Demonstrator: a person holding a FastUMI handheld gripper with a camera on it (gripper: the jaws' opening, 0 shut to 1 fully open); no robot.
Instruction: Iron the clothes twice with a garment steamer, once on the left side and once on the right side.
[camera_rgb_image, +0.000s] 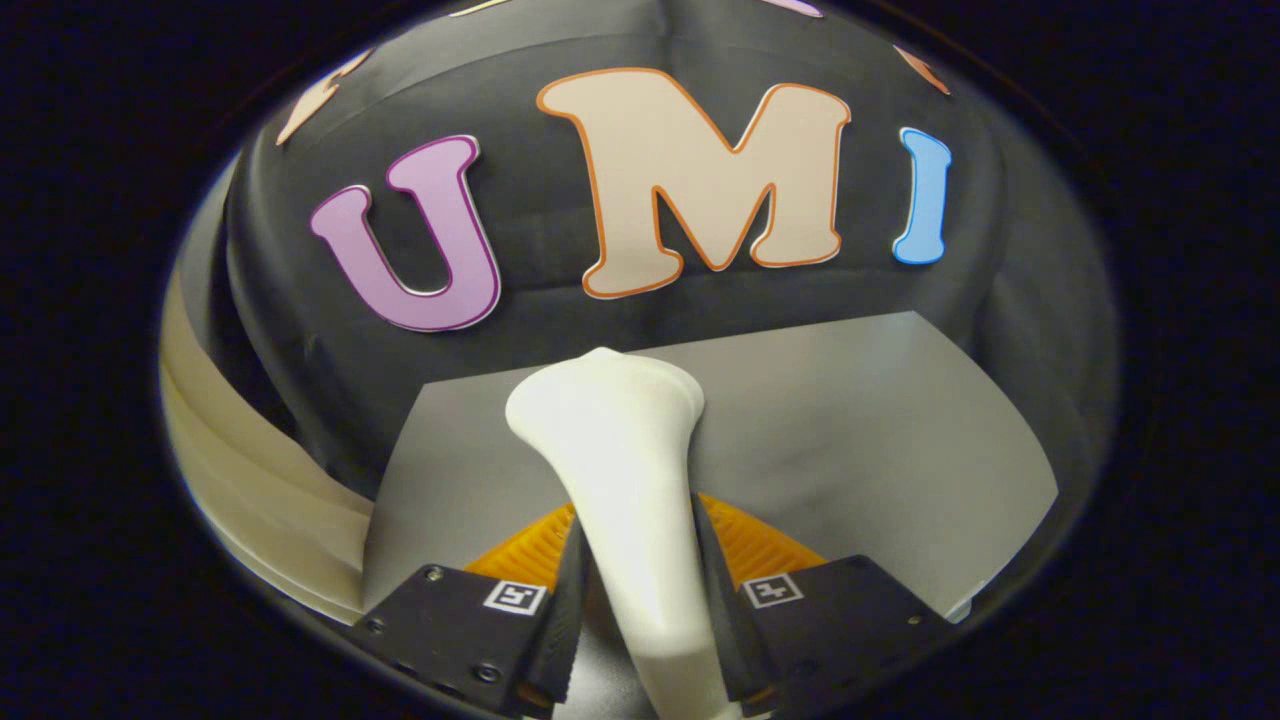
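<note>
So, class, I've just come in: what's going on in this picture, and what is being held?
A person's hand-held gripper is clamped on the handle of a white garment steamer, one finger on each side. The steamer's wide head points forward, out over a grey sheet-like surface that lies ahead of the fingers, with the dark booth wall behind it. Whether the head touches that surface cannot be told, and no steam is visible.
</note>
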